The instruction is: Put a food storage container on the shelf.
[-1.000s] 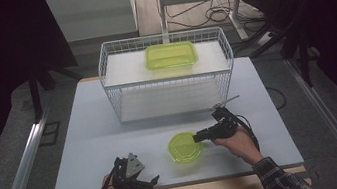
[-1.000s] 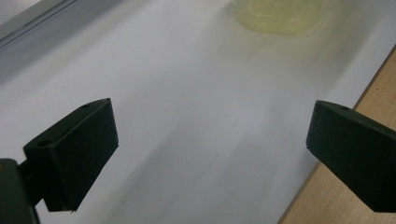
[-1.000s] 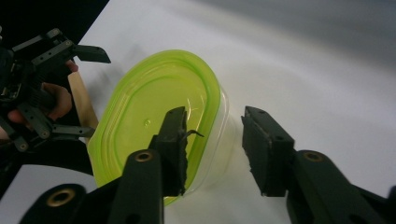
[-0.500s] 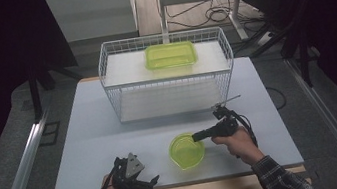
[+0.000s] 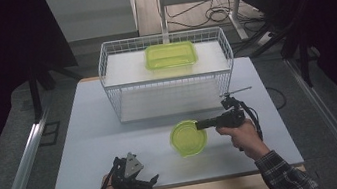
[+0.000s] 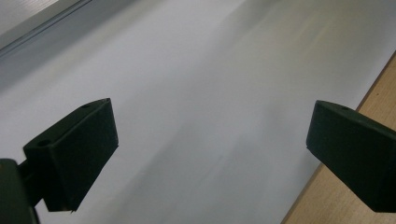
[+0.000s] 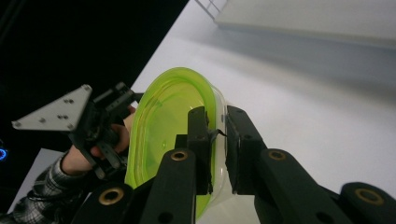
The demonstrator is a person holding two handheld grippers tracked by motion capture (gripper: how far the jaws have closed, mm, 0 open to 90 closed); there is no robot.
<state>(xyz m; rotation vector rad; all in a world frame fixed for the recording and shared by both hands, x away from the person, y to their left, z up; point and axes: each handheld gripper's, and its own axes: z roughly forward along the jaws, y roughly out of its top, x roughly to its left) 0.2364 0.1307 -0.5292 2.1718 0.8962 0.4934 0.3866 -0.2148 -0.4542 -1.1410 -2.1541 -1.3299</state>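
Note:
A round lime-green plastic bowl (image 5: 189, 138) hangs tilted just above the white table (image 5: 111, 133), right of centre near the front. My right gripper (image 5: 199, 125) reaches in from the right. Its jaws have just been closing and are now shut on the bowl's rim. In the right gripper view the rim of the bowl (image 7: 163, 116) sits pinched between the two black pads of the right gripper (image 7: 219, 116). My left gripper (image 5: 152, 183) rests at the table's front edge. In its own view the left gripper (image 6: 210, 140) stands wide open over bare table.
A white wire basket (image 5: 103, 74) stands at the back of the table, with a rectangular green container (image 5: 170, 54) on its top shelf. The table's wooden front edge (image 6: 373, 93) lies close to the left gripper. Dark floor and cables surround the table.
The right gripper has risen a little with the bowl, which has come off the table and tilted. The left gripper has stayed in place.

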